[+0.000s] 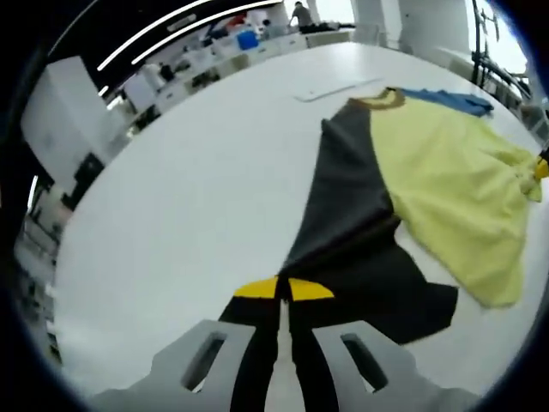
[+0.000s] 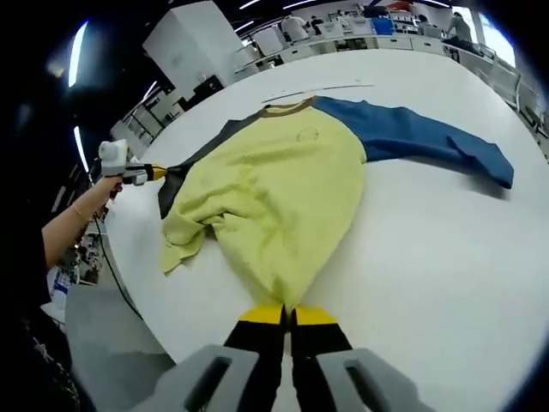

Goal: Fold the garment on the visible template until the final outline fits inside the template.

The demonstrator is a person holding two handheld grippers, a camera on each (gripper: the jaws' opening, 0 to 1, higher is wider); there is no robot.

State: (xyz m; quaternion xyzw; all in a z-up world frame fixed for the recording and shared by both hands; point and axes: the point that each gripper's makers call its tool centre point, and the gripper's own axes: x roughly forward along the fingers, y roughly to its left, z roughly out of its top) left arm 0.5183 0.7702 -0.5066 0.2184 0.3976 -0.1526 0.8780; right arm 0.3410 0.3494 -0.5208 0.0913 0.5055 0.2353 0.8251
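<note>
Yellow cloth makes the body of the garment [image 2: 283,189], with one dark grey sleeve [image 1: 343,215] and one blue sleeve [image 2: 420,137], and it lies on a wide white table [image 2: 429,257].

The left gripper [image 1: 283,296] has its two jaws pressed together on the end of the dark grey sleeve – so it grasps the cuff, close to the table surface. In the right gripper view this same gripper appears at the far left, held by a person's hand [image 2: 107,184], with the grey sleeve drawn out toward it. The right gripper [image 2: 287,318] is also clenched, and the yellow hem of the garment goes in between its jaws.

A pale flat strip [image 2: 317,88] lies on the table beyond the collar [image 2: 287,107]; I cannot tell if it belongs to the template, and no clear template outline shows under the cloth.

As I judge it, the task is at an early stage. The garment is mostly spread out, the yellow body is bunched and wrinkled on the side near the grey sleeve, and the blue sleeve lies fully stretched to the side – not folded in. Both sleeves and the body are yet to be folded before the outline can become compact.
</note>
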